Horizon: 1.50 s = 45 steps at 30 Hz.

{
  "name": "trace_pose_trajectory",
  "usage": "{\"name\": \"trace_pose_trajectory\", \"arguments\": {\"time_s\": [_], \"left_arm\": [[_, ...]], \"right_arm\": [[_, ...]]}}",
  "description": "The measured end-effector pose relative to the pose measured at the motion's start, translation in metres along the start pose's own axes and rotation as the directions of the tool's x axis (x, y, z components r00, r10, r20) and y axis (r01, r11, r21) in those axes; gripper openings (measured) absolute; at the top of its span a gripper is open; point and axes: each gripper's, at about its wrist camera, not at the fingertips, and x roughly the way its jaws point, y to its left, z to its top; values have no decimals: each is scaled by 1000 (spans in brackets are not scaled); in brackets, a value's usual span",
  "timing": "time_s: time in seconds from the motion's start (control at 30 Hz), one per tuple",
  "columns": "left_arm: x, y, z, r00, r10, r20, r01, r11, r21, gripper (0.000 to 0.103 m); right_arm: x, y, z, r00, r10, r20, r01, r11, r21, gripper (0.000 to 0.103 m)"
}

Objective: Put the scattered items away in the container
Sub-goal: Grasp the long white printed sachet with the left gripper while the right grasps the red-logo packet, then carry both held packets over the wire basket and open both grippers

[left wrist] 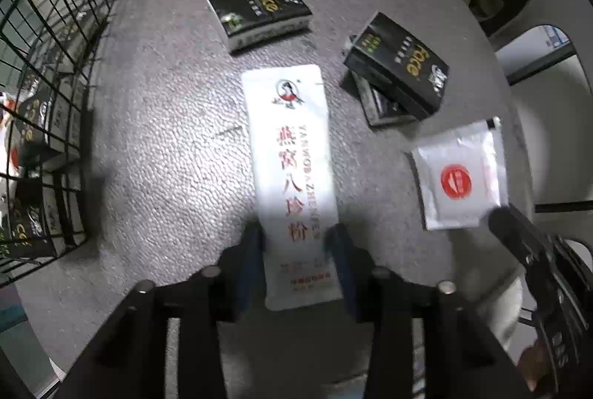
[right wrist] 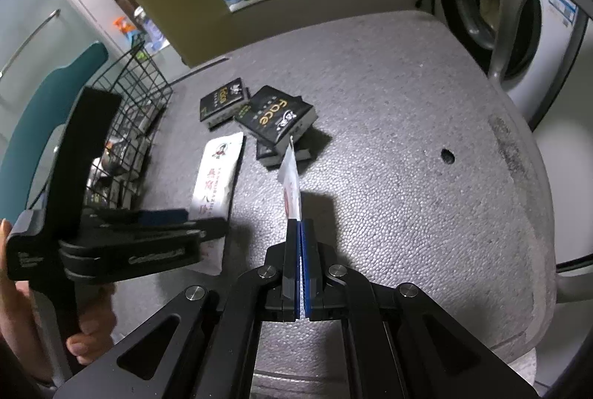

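Left gripper (left wrist: 296,236) points down, jaws half open astride the long pouch (left wrist: 292,176) flat on the table (left wrist: 166,147); right gripper (right wrist: 300,225) is clamped on a small white sachet (right wrist: 291,176), held off the table; basket (left wrist: 48,102) stands left, packs inside.

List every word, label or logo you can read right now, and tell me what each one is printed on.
"face": black tissue pack, and the black pack stacked on another.
"YANWOBAZHENFEN", beside red Chinese characters I cannot make out: long white sachet between the left gripper's fingers.
Red round logo, wording too blurred: small white sachet clamped in the right gripper.
"face", partly hidden: packs in the wire basket.
Lettering on the left gripper's body: unreadable.
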Motion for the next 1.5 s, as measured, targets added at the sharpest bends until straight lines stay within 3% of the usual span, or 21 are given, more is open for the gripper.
{"name": "trace_pose_trajectory", "arguments": {"time_s": [0.07, 0.2, 0.3, 0.4, 0.53, 0.57, 0.77, 0.83, 0.87, 0.9, 0.93, 1.0, 1.03, 1.23, 1.37, 1.5], "left_arm": [[1, -5, 1, 1000, 17, 14, -17, 1000, 7, 58], [3, -17, 3, 996, 88, 30, -89, 996, 28, 58], [2, -20, 0, 993, 117, 32, -118, 992, 39, 50], [-1, -15, -3, 995, 92, 30, -93, 995, 26, 43], [-14, -9, -9, 998, 48, 39, -48, 999, 11, 43], [-26, 11, -9, 998, 49, 50, -50, 999, 14, 43], [-86, 23, -28, 990, -11, 142, 9, 1000, 11, 42], [-104, 6, -47, 981, -15, 193, 15, 1000, 4, 42], [-111, 11, -23, 977, -20, 214, 22, 1000, -3, 42], [-127, 20, -25, 970, -25, 242, 30, 999, -17, 42], [-121, 32, 21, 965, -24, 260, 34, 999, -33, 42], [-143, 54, 16, 956, -15, 294, 36, 997, -64, 42], [-145, 64, 40, 949, -1, 316, 31, 996, -89, 42], [-173, 160, 22, 934, 93, 345, -17, 976, -217, 42], [-163, 196, 11, 944, 123, 306, -36, 961, -275, 42], [-156, 212, 5, 952, 131, 275, -46, 954, -296, 44]], "right_arm": [[0, 0, 0, 1000, -1, 1, 1, 1000, 0, 2], [0, -1, 1, 1000, -4, 2, 4, 1000, -1, 2], [-1, -1, 2, 1000, -6, 5, 6, 1000, 0, 2], [-4, 0, 3, 1000, -6, 11, 6, 1000, -1, 2], [-14, 8, 6, 1000, -5, 29, 6, 1000, -13, 2], [-16, 10, 8, 999, -5, 34, 5, 1000, -14, 2], [-42, 51, 25, 995, 42, 86, -36, 997, -73, 2], [-51, 73, 33, 992, 75, 105, -64, 992, -107, 2], [-55, 88, 38, 988, 99, 115, -84, 988, -127, 2], [-58, 101, 42, 985, 120, 121, -101, 984, -146, 2], [-59, 115, 47, 982, 143, 125, -121, 978, -170, 2], [-58, 145, 57, 974, 186, 125, -158, 965, -209, 2], [-56, 160, 60, 971, 209, 120, -177, 957, -230, 2], [-15, 234, 65, 960, 276, 51, -249, 920, -301, 2], [15, 258, 59, 963, 270, 5, -255, 914, -316, 3], [22, 264, 54, 968, 249, 16, -232, 919, -318, 4]]}}
